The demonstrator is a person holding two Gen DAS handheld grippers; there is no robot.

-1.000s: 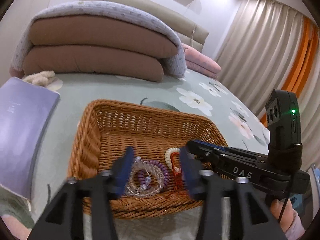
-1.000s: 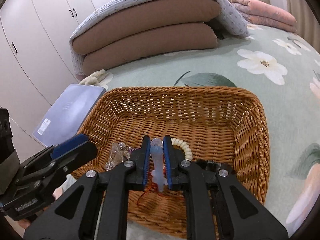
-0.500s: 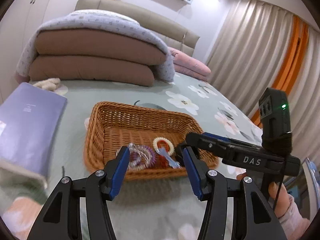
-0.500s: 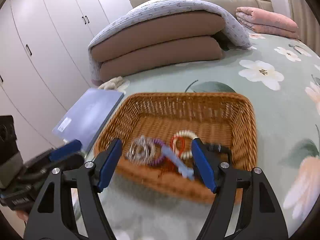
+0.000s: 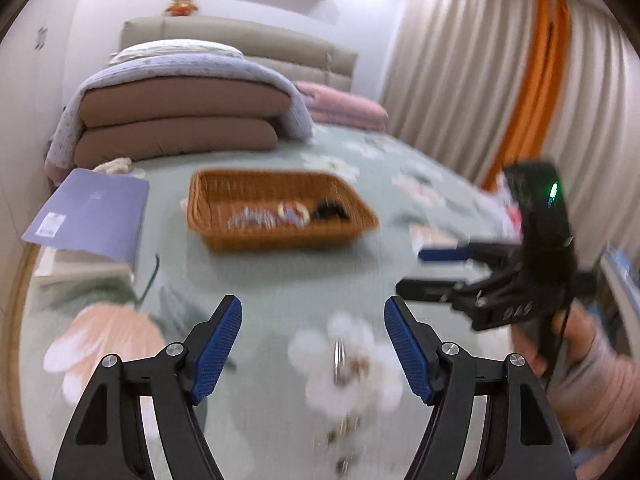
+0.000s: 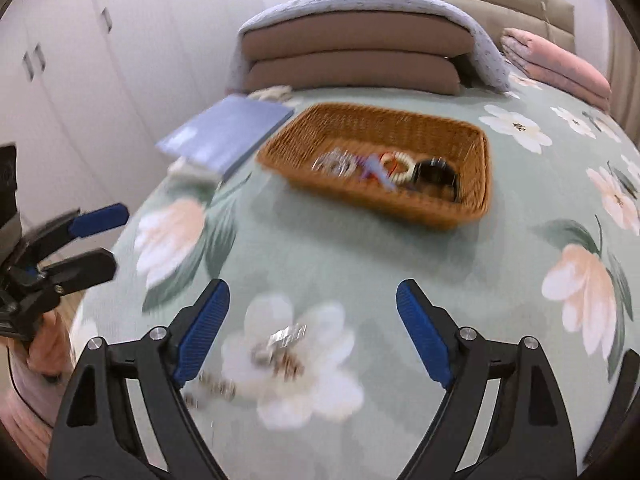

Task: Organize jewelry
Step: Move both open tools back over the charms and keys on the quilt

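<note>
A wicker basket (image 5: pixel 280 240) (image 6: pixel 380 200) stands mid-bed, holding beaded bracelets (image 5: pixel 256 218) (image 6: pixel 336 162), a pale blue clip (image 6: pixel 376 168) and a black piece (image 5: pixel 328 211) (image 6: pixel 434 172). Nearer, a blurred metal chain with beads (image 5: pixel 344 360) (image 6: pixel 284 344) lies loose on a white flower of the bedspread. My left gripper (image 5: pixel 313 308) (image 6: pixel 102 240) hovers over that chain, its jaws opening with nothing between them. My right gripper (image 6: pixel 312 288) (image 5: pixel 432 274) is beside it, its jaws also opening and empty. Both are well back from the basket.
A purple book (image 5: pixel 92 212) (image 6: pixel 228 136) lies left of the basket. Folded brown quilts (image 5: pixel 180 120) (image 6: pixel 352 52) and a pink blanket (image 6: pixel 560 68) are stacked behind it. Curtains (image 5: pixel 520 80) hang on the right, white wardrobes (image 6: pixel 80 60) on the left.
Both grippers pulled back from the basket toward the bed's near edge. The right let go of the blue clip, which now lies in the basket. Both jaws spread wider.
</note>
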